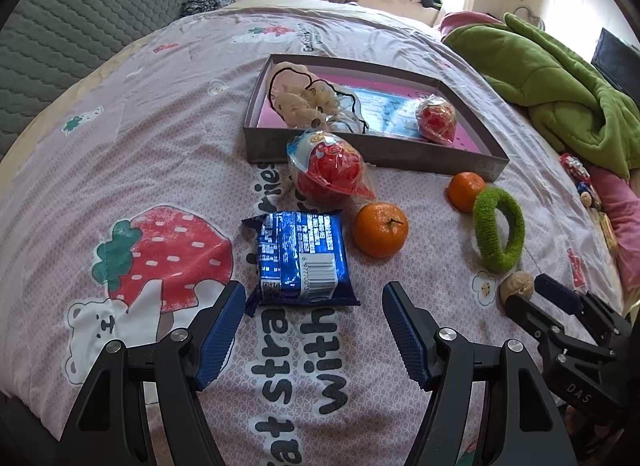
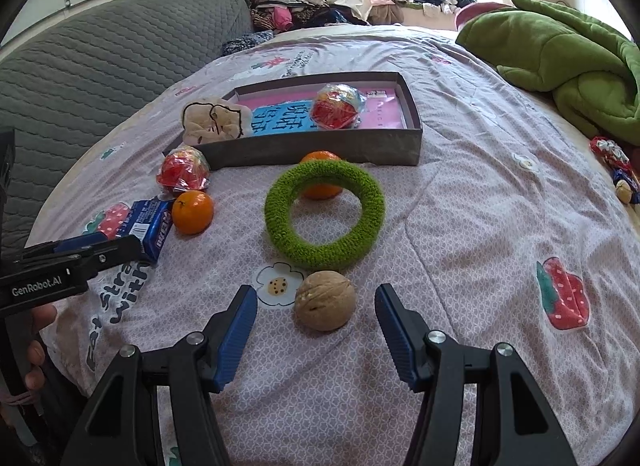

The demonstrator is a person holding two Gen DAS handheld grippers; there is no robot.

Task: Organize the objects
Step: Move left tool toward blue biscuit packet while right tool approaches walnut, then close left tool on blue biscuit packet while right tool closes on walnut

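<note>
Jaws of the right gripper (image 2: 316,330) stand wide apart, with a round brown walnut (image 2: 325,300) just ahead between the blue pads, untouched. Beyond it lies a fuzzy green fabric ring (image 2: 324,214), then a shallow grey cardboard box (image 2: 320,149). Left gripper (image 1: 314,330) is likewise spread, empty, with a blue foil snack packet (image 1: 299,258) just ahead on the bedsheet (image 1: 160,153). 2 oranges lie nearby.
</note>
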